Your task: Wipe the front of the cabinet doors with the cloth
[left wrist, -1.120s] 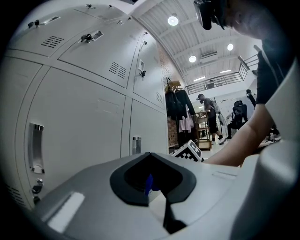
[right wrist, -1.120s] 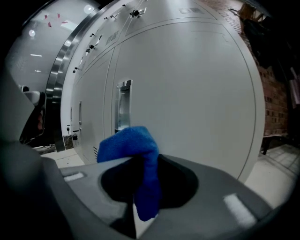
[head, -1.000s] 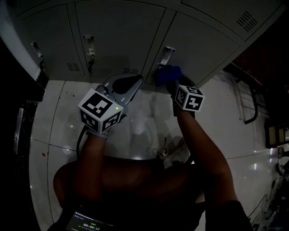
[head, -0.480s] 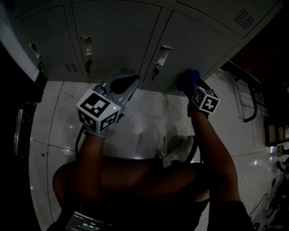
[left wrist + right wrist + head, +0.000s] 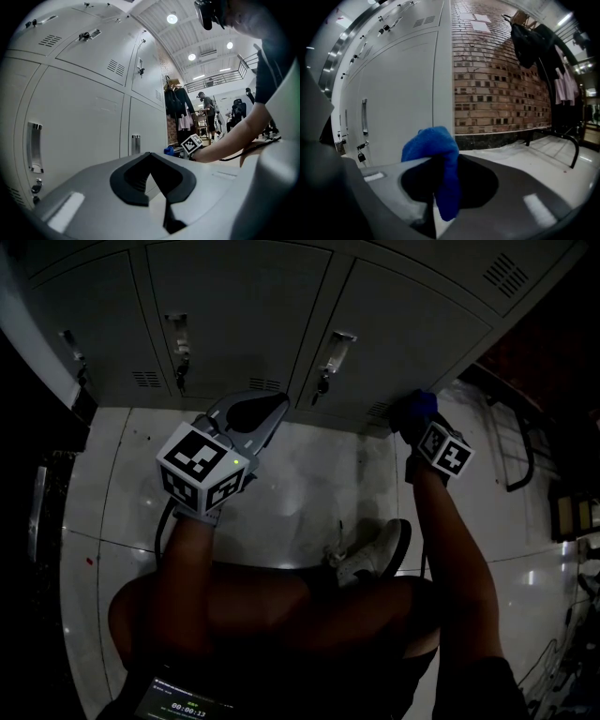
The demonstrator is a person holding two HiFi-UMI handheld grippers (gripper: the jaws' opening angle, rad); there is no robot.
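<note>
A row of grey metal cabinet doors (image 5: 234,306) fills the top of the head view. My right gripper (image 5: 419,420) is shut on a blue cloth (image 5: 418,406), which it holds against the bottom right corner of the right-hand door (image 5: 412,324). The bunched cloth (image 5: 438,150) hangs over the right gripper (image 5: 435,199), with that door (image 5: 403,93) just left of it. My left gripper (image 5: 272,413) hovers above the floor below the middle door, shut on nothing. From the left gripper (image 5: 154,185) I see the cloth (image 5: 169,151) far ahead.
Handles with small padlocks (image 5: 330,357) stick out of the doors. A brick wall (image 5: 501,79) meets the cabinet's right end, with a dark metal rack (image 5: 511,442) beside it. The person's shoe (image 5: 370,554) rests on the glossy white floor (image 5: 281,493). People stand in the far background (image 5: 206,110).
My right gripper has slid the cloth rightwards along the bottom of the right-hand door, from beside the handle to the door's right corner. The left gripper has hardly moved.
</note>
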